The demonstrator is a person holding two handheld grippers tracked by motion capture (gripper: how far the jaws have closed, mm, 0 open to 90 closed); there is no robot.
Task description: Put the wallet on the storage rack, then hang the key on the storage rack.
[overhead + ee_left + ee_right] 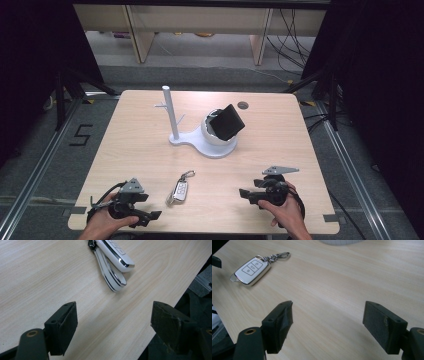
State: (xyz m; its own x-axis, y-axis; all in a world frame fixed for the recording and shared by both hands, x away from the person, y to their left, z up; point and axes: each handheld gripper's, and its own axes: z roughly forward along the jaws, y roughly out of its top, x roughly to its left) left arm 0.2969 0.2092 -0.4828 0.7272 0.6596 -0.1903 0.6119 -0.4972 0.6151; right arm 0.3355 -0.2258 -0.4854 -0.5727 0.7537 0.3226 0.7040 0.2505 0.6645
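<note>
Room: dark curtains close off both sides, a grey floor runs beyond the far edge, with pale wooden furniture legs and loose cables at the back.
Table (pixel 130 145): light wood, rounded corners, a small round dark hole near its far edge.
Car key (pixel 179 191): white fob with silver trim and a ring of metal links, lying flat near my edge of the table, between my two grippers; in the left gripper view (pixel 113 251) a white strap loop lies just beside the fob.
Left gripper (pixel 150 216): held low at the near left corner, my left hand (pixel 102 220) wrapped round its grip; the key lies near it, up and to its right.
Left jaws: spread wide, nothing between them but bare wood and the table's edge; the key sits ahead of them, untouched.
Right gripper (pixel 243 192): held over the near right part of the table, pointing toward the key, my right hand (pixel 285 212) behind it.
Right jaws: wide apart as well, empty; in the right gripper view the key (pixel 252 271) lies ahead and to the left, well apart from them.
White stand (pixel 172 120): upright post with short pegs on a flat base, mid-table.
White bowl (pixel 212 134): on the same base, right of the post.
Black wallet (pixel 227 121): tilted, propped in the bowl.
</note>
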